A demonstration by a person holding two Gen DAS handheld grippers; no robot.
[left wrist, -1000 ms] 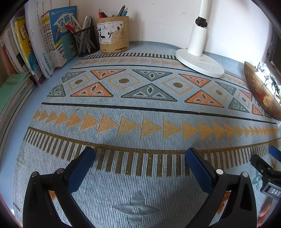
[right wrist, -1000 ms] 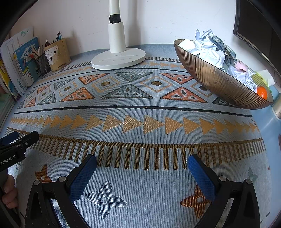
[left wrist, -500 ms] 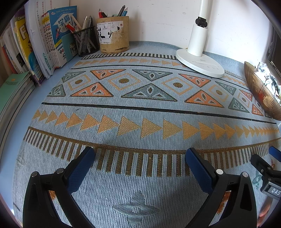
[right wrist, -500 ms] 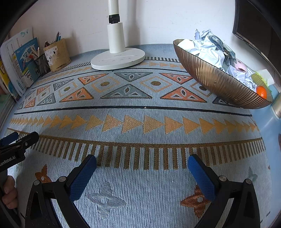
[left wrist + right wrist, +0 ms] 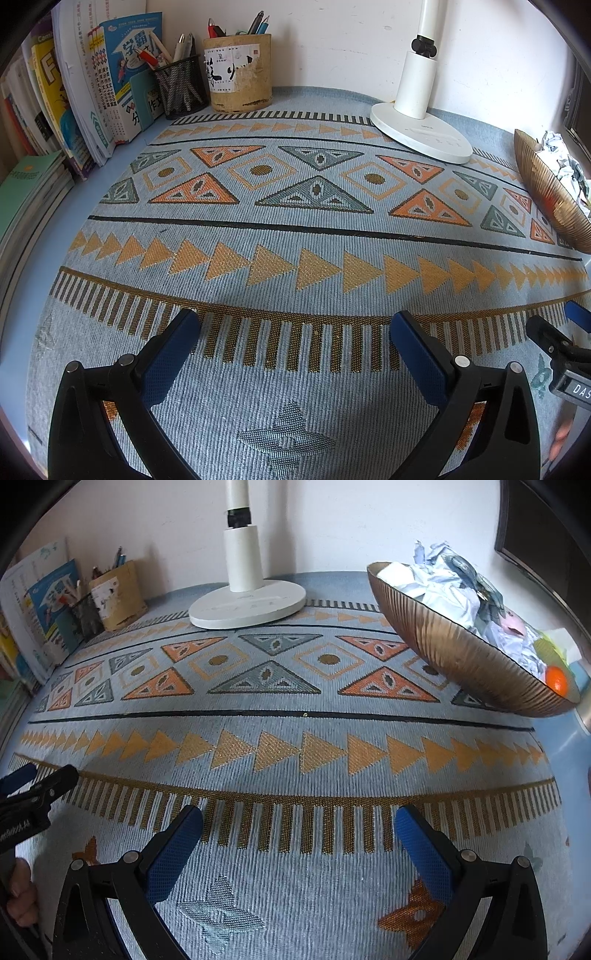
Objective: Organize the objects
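My left gripper (image 5: 293, 326) is open and empty, low over the patterned blue mat (image 5: 295, 229). My right gripper (image 5: 297, 821) is open and empty over the same mat (image 5: 295, 720). A ribbed bronze bowl (image 5: 454, 657) at the right holds crumpled paper (image 5: 443, 587) and an orange ball (image 5: 556, 679); its edge shows in the left wrist view (image 5: 546, 192). A bamboo pen cup (image 5: 238, 72) and a black mesh pen cup (image 5: 181, 88) stand at the back left. Each gripper's tip shows at the edge of the other's view.
A white lamp base (image 5: 421, 136) stands at the back, also in the right wrist view (image 5: 247, 605). Books (image 5: 85, 81) lean along the left wall, with a green stack (image 5: 29, 184) lying flat. A dark monitor edge (image 5: 535, 554) is at the far right.
The right wrist view has shifted slightly, with the lamp and bowl sliding a little left. The left gripper has not visibly moved.
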